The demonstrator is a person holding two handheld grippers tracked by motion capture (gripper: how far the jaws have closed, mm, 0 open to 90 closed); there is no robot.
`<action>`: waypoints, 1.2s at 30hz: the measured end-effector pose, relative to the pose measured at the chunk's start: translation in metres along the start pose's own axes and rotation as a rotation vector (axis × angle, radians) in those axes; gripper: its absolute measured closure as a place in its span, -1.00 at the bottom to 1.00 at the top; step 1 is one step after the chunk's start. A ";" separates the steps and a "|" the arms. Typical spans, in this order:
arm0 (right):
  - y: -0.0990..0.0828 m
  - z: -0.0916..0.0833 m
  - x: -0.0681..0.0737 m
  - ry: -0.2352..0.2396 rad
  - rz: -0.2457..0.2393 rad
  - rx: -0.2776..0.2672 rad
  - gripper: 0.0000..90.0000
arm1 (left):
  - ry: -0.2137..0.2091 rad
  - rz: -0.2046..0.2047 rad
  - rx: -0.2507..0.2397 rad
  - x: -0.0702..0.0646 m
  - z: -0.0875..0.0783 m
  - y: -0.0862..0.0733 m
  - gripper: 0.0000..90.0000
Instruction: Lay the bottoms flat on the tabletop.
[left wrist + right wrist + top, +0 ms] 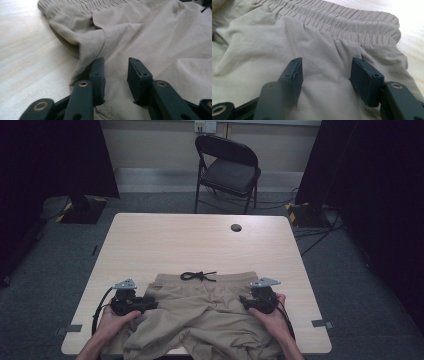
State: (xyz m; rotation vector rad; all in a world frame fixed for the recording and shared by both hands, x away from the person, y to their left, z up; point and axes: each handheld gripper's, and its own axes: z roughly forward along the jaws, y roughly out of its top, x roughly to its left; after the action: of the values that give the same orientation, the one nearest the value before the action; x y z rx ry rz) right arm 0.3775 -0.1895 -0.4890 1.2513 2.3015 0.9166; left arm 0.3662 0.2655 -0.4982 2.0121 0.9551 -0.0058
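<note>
A pair of beige shorts (210,315) lies rumpled at the near edge of the wooden table (175,240), waistband away from me, with a black drawstring (198,276) knotted at its middle. My left gripper (152,304) rests at the shorts' left side, jaws pointing right. In the left gripper view its jaws (116,72) stand apart just over the fabric (150,37), gripping nothing. My right gripper (243,300) sits at the shorts' right side, pointing left. In the right gripper view its jaws (325,75) are wide apart above flat cloth below the gathered waistband (352,22).
A round cable hole (236,227) is at the far middle of the table. A black folding chair (227,170) stands beyond the table. Tape marks (322,323) sit near the front corners. The shorts' legs hang over the near edge.
</note>
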 end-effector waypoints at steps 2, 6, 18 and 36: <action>-0.003 -0.003 0.000 0.010 0.008 -0.002 -0.09 | -0.005 0.002 -0.007 -0.003 -0.002 0.001 0.42; 0.003 -0.008 -0.011 0.053 0.041 -0.027 -0.16 | -0.032 0.015 -0.065 -0.007 -0.012 0.013 0.37; 0.016 -0.010 -0.050 0.016 0.136 -0.097 0.13 | 0.071 -0.114 -0.137 0.038 -0.010 0.045 0.46; -0.001 0.001 -0.046 0.025 0.127 -0.047 0.40 | 0.055 -0.095 -0.040 0.032 0.014 0.026 0.46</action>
State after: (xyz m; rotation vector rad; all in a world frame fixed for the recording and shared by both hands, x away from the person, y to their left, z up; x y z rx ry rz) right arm 0.4026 -0.2281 -0.4902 1.3869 2.2266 1.0281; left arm 0.4096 0.2670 -0.4997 1.9373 1.0765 0.0161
